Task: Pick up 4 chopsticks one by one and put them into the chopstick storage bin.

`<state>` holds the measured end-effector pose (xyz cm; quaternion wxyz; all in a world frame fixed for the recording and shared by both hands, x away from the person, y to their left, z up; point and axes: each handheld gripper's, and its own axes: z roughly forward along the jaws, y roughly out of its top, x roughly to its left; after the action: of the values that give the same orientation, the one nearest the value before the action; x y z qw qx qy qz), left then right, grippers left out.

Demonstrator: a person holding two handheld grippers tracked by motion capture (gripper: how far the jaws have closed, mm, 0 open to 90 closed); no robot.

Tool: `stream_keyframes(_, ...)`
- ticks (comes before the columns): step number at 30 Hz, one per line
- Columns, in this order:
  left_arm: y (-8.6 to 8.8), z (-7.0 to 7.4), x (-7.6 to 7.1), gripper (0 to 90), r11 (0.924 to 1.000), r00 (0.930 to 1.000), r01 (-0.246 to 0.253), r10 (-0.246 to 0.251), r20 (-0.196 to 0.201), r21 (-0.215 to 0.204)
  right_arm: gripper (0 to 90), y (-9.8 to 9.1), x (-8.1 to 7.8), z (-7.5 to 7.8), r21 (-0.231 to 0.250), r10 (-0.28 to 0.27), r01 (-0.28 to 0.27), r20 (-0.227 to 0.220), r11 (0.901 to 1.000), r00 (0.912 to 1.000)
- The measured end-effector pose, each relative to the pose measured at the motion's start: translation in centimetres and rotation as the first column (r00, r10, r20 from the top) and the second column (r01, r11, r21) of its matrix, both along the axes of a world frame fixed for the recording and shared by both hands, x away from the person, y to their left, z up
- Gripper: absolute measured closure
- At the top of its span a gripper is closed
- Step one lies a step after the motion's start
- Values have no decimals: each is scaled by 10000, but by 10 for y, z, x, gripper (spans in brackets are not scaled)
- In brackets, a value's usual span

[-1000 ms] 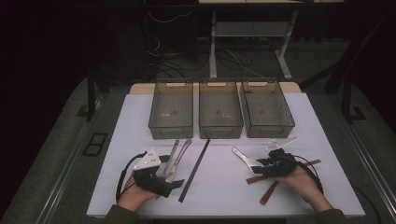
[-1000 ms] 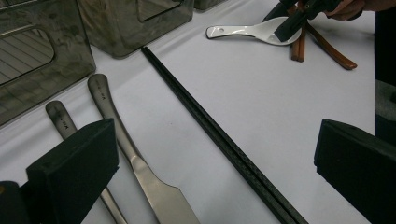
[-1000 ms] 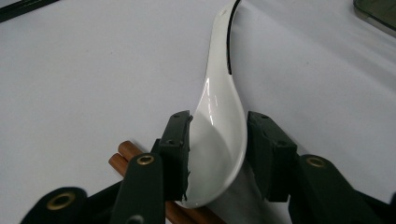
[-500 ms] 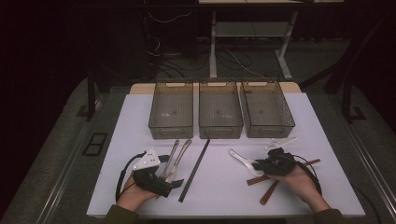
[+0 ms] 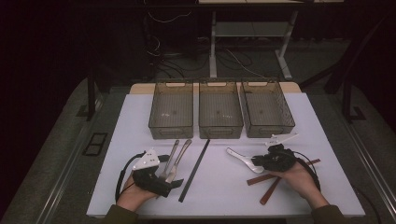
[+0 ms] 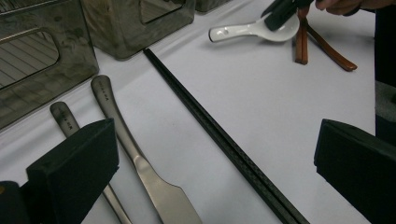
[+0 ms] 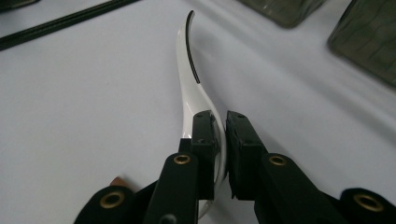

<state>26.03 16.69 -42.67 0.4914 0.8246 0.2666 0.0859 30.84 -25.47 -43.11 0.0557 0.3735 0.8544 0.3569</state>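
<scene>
The white table bears three bins far, metal cutlery left, black chopsticks centre, a white spoon and brown chopsticks right.

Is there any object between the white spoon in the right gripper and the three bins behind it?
Nothing visible. The right gripper has just closed on the white spoon; bare table lies before the bins.

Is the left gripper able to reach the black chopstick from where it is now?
Probably yes. The left gripper is open, and the black chopstick lies on bare table between its jaws, beside the two metal handles.
</scene>
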Motion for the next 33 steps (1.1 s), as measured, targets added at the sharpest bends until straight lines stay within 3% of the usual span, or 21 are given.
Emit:
stream_keyframes(6, 0, -1, 0, 0, 10000, 10000, -8, 8, -16, -31, 814, 1, 19, 3, -122, -37, 39, 163, 9999, 9999)
stream_keyframes(12, 0, -1, 0, 0, 10000, 10000, 14, -14, -30, 5, 814, 2, 37, 0, -220, 88, -86, 50, 9997, 9999)
stream_keyframes(22, -1, -1, 0, 0, 10000, 10000, 61, -61, -61, 28, 801, 0, 49, -6, -347, 49, -53, -112, 9994, 9999)
stream_keyframes(33, 0, -1, 0, 0, 10000, 10000, 65, -65, -44, 38, 557, -6, 48, -1, -20, -404, 404, 103, 9992, 9991)
